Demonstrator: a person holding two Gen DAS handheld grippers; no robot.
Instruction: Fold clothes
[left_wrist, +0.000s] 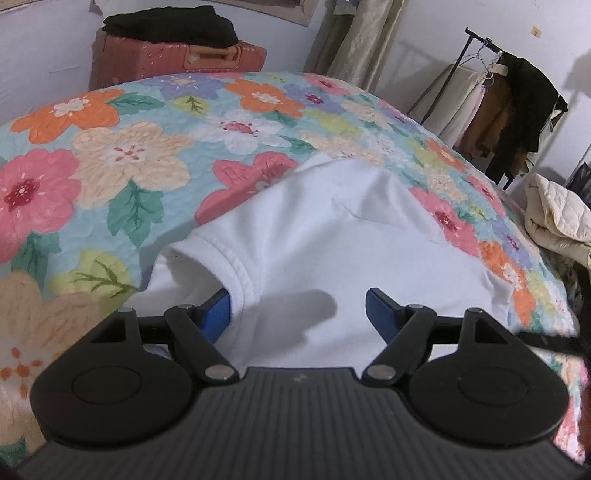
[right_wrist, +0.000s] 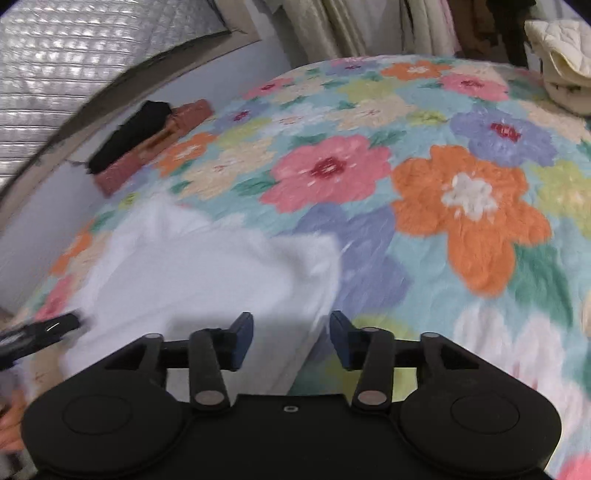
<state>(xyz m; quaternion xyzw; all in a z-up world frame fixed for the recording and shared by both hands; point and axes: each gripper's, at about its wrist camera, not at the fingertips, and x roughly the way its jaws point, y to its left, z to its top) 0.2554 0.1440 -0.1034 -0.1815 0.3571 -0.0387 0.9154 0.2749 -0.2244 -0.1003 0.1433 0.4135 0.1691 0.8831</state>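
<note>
A white garment (left_wrist: 332, 251) lies spread on the flowered bedspread (left_wrist: 110, 166), its ribbed hem (left_wrist: 229, 258) turned up at the left. My left gripper (left_wrist: 299, 308) hovers low over it, open wide. Its left blue finger (left_wrist: 216, 315) is partly tucked behind that hem and its right finger (left_wrist: 380, 306) rests over the cloth. In the blurred right wrist view the white garment (right_wrist: 192, 273) fills the lower left. My right gripper (right_wrist: 291, 330) is open, with the garment's right edge lying loose between its blue pads (right_wrist: 243, 332). The left gripper (right_wrist: 40, 332) shows at the left edge.
A reddish suitcase (left_wrist: 177, 55) with black clothes on top stands beyond the bed by the wall. A clothes rack (left_wrist: 509, 110) with hanging garments is at the right. A cream quilted jacket (left_wrist: 557, 218) lies at the bed's right edge. A silvery padded panel (right_wrist: 74, 55) leans on the wall.
</note>
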